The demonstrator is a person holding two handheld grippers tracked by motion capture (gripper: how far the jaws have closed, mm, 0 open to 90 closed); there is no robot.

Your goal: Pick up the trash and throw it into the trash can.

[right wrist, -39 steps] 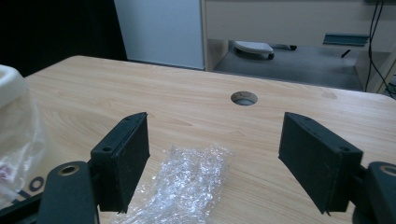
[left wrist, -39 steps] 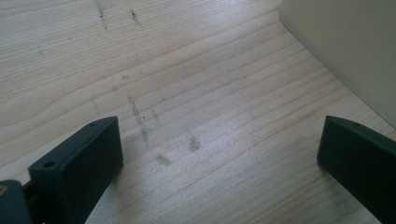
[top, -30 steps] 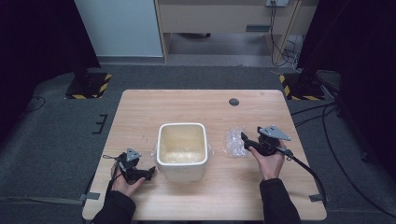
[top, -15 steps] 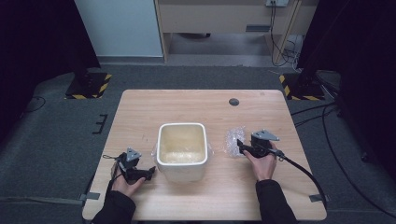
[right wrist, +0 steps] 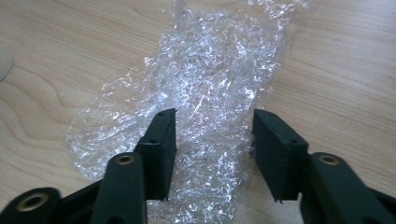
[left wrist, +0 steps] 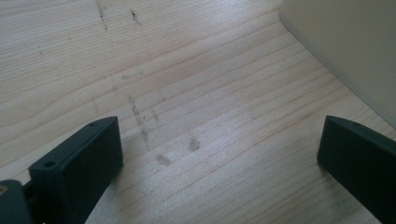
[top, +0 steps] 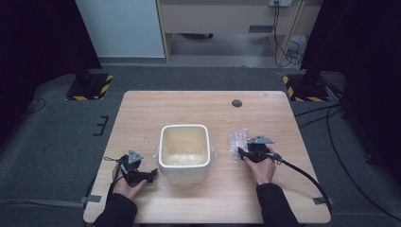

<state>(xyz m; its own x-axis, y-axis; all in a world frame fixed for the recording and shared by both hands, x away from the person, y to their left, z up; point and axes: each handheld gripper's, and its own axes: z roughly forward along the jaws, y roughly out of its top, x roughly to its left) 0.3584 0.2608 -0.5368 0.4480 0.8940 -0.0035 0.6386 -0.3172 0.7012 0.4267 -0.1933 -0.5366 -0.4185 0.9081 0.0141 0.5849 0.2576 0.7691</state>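
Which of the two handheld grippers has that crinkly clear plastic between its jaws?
The right gripper: its open jaws straddle the crumpled clear plastic. The left gripper stands open over bare wood beside the white tub.

Right claw (right wrist: 212,154) parted, straddling crinkled plastic wrap (right wrist: 205,93)

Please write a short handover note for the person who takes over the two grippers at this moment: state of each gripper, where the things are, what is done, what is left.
Right gripper: jaws open, straddling the crumpled clear plastic wrap, which lies flat on the table right of the white tub. Not gripped yet.
Left gripper: jaws wide open, holding nothing, low over bare wood beside the tub's left wall.
Done: right gripper is lined up on the wrap.
Left: probably close on the wrap and lift it; the tub may be its destination, but that is a guess.
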